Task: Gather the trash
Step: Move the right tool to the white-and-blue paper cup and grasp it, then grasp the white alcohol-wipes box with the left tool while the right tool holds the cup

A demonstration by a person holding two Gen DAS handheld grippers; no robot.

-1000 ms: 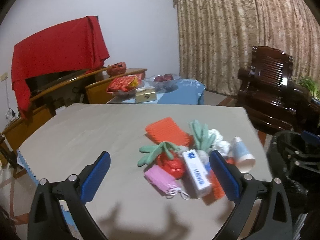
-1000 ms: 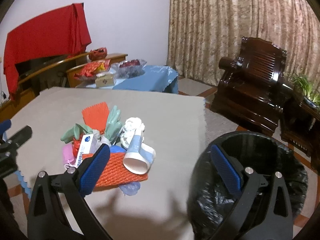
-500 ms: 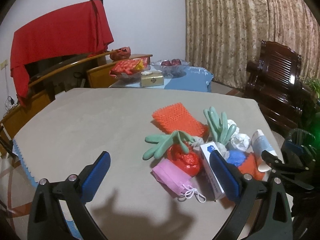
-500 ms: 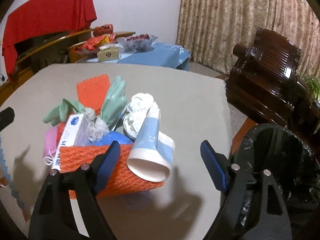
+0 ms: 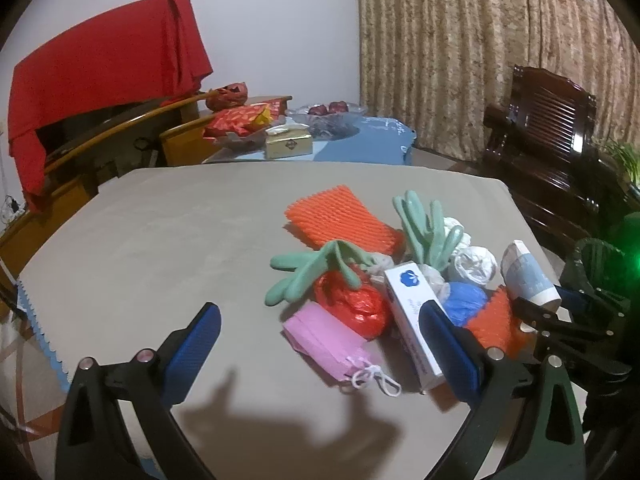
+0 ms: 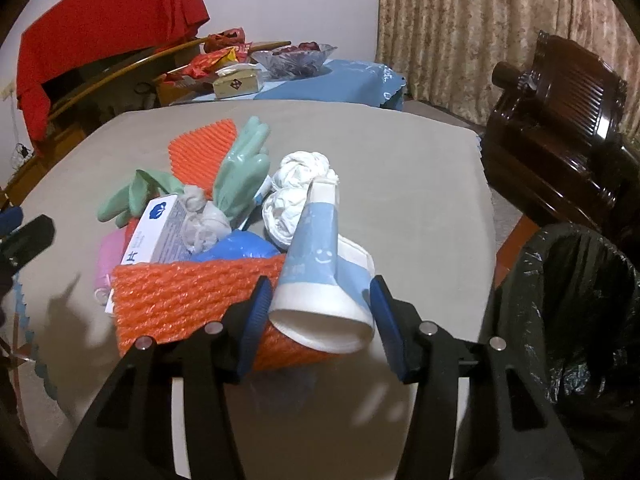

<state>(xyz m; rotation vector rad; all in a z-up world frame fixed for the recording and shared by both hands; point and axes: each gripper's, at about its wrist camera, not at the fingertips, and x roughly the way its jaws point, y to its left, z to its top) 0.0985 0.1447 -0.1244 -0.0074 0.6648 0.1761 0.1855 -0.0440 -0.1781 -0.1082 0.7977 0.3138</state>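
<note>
- The tabletop [image 6: 400, 168] spreads ahead of both grippers, with the trash heaped in one pile on its near part.
- The bin [image 6: 580, 300], lined with a black bag, stands just beyond the tabletop's edge, to the right of the right gripper [image 6: 320, 312] and lower than it.
- The orange foam net [image 6: 188, 292] lies just left of the right gripper's left finger, with a white box [image 6: 156, 232], green gloves [image 6: 240, 176] and crumpled white bags [image 6: 296, 184] further ahead.
- The paper cup [image 6: 320, 280] lies on its side with its open mouth toward the right gripper, its rim between the two blue pads.
- The right gripper's jaws have just been closing around the cup; the pads sit close at either side of the rim, but the rim shows no squeeze, so I judge it not yet grasped.
- The left gripper [image 5: 320, 352] hangs spread wide and empty, with a pink mask [image 5: 328, 340] lying ahead between its fingers.
- Step in hand: the first pick, the cup. Next, the pads must pinch the soft rim gently, lift, and carry it right over the bin.
</note>
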